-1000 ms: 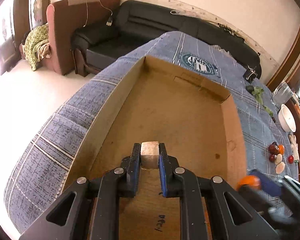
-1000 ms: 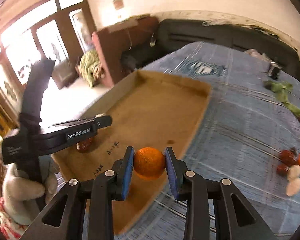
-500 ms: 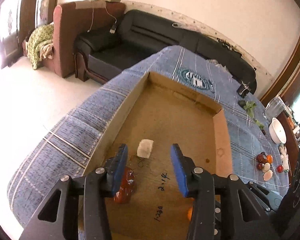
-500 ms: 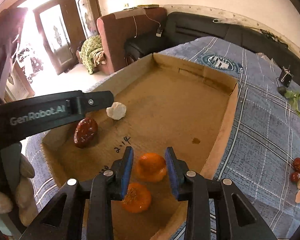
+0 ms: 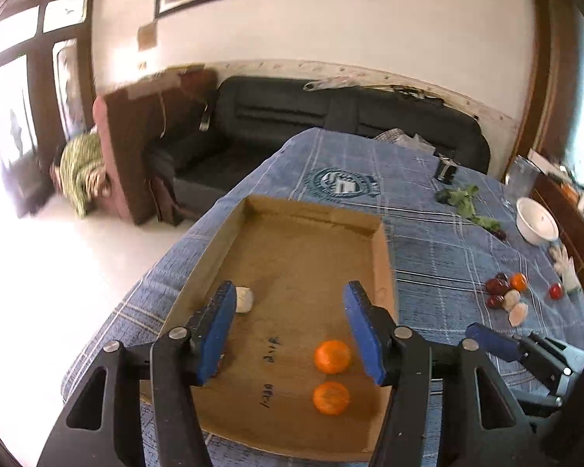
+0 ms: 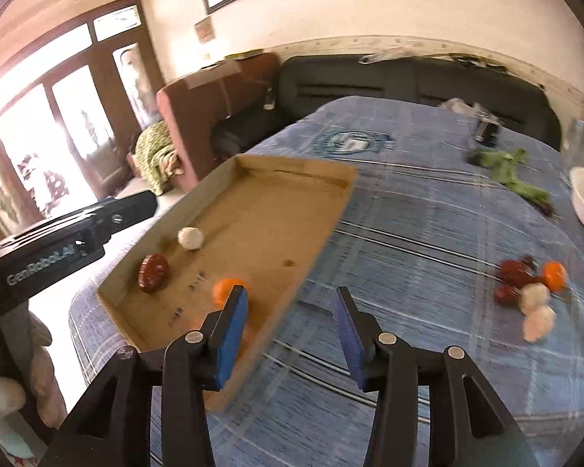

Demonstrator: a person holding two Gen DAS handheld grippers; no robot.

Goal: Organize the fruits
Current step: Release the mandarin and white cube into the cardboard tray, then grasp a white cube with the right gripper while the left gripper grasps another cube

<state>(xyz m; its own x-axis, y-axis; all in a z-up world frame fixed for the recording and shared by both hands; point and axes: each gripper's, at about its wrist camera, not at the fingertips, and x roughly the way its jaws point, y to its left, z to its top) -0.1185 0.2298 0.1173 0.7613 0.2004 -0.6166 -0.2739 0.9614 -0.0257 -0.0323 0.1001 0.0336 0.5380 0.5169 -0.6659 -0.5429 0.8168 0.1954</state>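
Looking along the left gripper point(image 5: 288, 330), parted and empty above the cardboard tray point(image 5: 381, 264): two oranges point(image 5: 332, 356) on the near floor, a pale fruit point(image 5: 244, 299) by the left wall. Round, so no long axis; probably light, firm, apt to roll, best pinched across the middle. Turning to the right gripper point(image 6: 292, 330), likewise spread and empty over the blue cloth point(image 6: 408, 233), aimed toward the loose fruit cluster point(image 6: 529, 284), well apart from the tray.
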